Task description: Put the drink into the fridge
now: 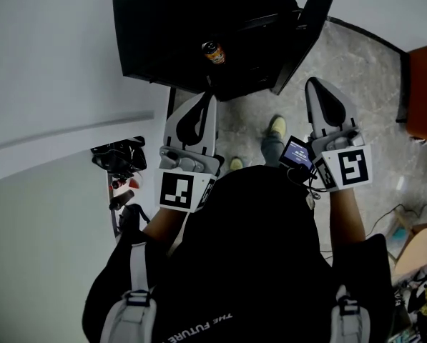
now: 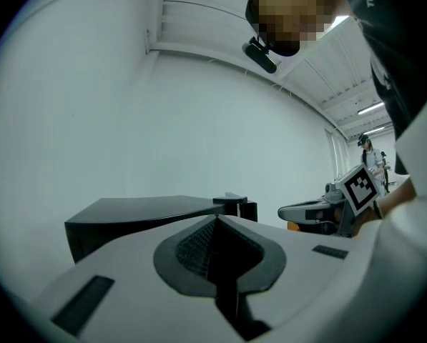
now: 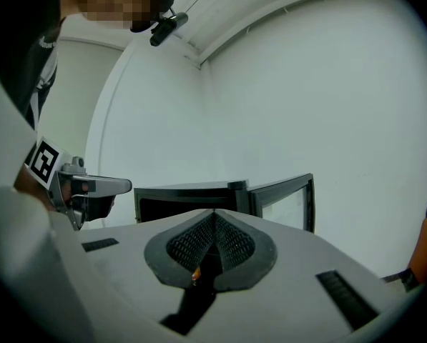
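Head view is showing the drink point(image 1: 212, 51) standing inside the fridge point(image 1: 163, 27), its door point(image 1: 307, 31) hanging open, while left tongs point(image 1: 204, 100) and right tongs point(image 1: 319, 88) are closed together, holding nothing, so placing appears done and only shutting the door seems left.
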Demonstrator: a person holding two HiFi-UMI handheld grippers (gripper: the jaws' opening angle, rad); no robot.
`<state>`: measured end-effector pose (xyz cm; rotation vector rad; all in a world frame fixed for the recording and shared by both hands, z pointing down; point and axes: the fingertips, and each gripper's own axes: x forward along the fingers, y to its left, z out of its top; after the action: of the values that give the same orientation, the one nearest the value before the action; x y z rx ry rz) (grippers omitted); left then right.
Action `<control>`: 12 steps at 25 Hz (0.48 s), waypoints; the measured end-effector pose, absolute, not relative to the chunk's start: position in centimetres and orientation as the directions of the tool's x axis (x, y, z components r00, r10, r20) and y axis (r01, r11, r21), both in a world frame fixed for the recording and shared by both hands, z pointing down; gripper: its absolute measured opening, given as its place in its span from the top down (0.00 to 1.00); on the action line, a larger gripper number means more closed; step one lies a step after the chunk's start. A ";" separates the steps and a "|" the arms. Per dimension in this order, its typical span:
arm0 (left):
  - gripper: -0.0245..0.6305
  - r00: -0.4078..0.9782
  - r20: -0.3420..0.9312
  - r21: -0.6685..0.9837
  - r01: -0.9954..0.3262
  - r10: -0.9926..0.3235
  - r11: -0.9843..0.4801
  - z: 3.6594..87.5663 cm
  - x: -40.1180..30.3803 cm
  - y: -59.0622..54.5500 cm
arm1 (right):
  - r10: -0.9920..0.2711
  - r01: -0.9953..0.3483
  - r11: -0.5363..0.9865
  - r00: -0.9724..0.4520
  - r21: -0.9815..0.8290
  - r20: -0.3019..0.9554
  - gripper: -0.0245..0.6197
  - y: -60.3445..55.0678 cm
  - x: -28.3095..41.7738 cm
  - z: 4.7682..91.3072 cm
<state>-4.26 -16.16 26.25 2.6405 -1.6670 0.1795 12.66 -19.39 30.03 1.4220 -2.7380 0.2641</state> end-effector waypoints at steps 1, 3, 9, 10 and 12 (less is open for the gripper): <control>0.94 0.430 0.103 -0.052 -0.898 -0.897 -0.436 26.2 -4.8 -15.7 | -0.810 -0.818 0.561 -0.574 -0.127 0.120 0.94 -18.8 12.1 29.9; 0.94 0.439 0.094 -0.051 -0.894 -0.894 -0.444 25.9 -5.7 -14.8 | -0.814 -0.823 0.558 -0.567 -0.104 0.128 0.94 -17.6 11.2 29.9; 0.94 0.449 0.044 -0.042 -0.892 -0.893 -0.450 24.6 -8.9 -10.3 | -0.826 -0.833 0.549 -0.554 -0.068 0.110 0.94 -13.1 7.8 28.5; 0.94 0.455 0.041 -0.042 -0.889 -0.890 -0.456 24.5 -9.5 -9.4 | -0.827 -0.834 0.548 -0.552 -0.064 0.103 0.94 -12.3 7.0 28.2; 0.94 0.463 0.044 -0.034 -0.885 -0.885 -0.465 24.4 -10.6 -7.5 | -0.834 -0.839 0.541 -0.544 -0.050 0.098 0.94 -10.5 5.7 27.8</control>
<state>-10.56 -7.47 24.39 2.6928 -1.6287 0.0865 5.70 -10.45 27.84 1.4686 -2.7030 0.1407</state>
